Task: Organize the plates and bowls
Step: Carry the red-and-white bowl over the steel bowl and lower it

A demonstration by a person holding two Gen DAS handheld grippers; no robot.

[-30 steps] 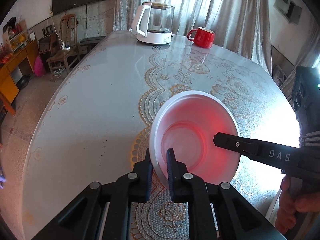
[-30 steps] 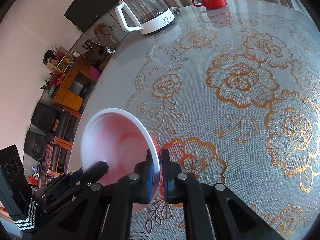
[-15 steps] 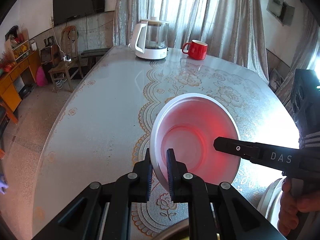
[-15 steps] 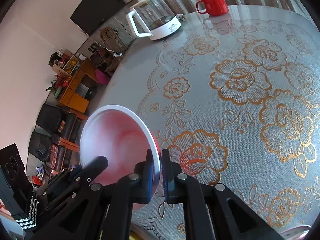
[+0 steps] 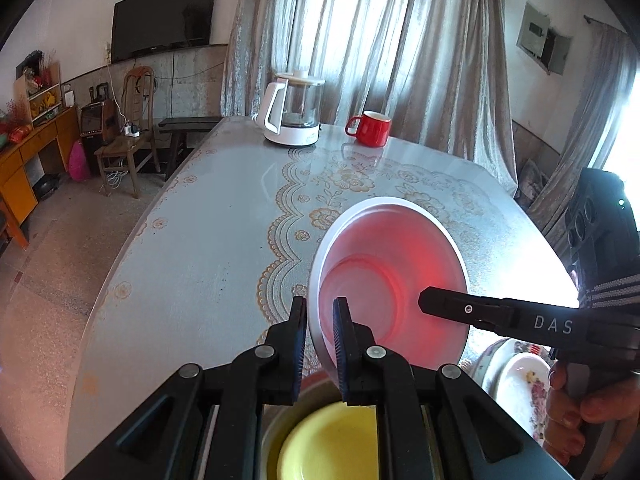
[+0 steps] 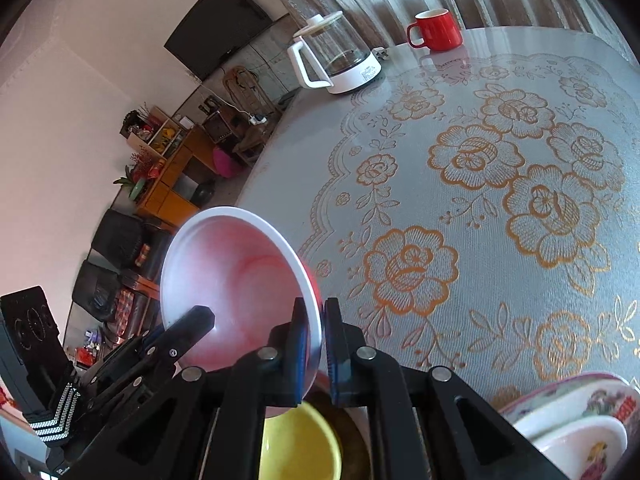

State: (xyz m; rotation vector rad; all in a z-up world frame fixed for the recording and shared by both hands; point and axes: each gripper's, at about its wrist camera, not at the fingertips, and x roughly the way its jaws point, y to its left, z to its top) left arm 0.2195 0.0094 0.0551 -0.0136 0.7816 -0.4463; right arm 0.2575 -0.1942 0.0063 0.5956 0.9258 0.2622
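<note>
The bowl [image 5: 386,276] you hold is white-rimmed with a translucent red-pink glow inside, tilted on edge at lower centre of both views, above the table [image 5: 208,240]. Your left gripper [image 5: 320,330] pinches its near rim; your right gripper [image 6: 316,334] clamps the opposite rim. Below, at the bottom edge, sits a yellow bowl [image 5: 332,444]; floral dishes [image 6: 580,420] show lower right.
</note>
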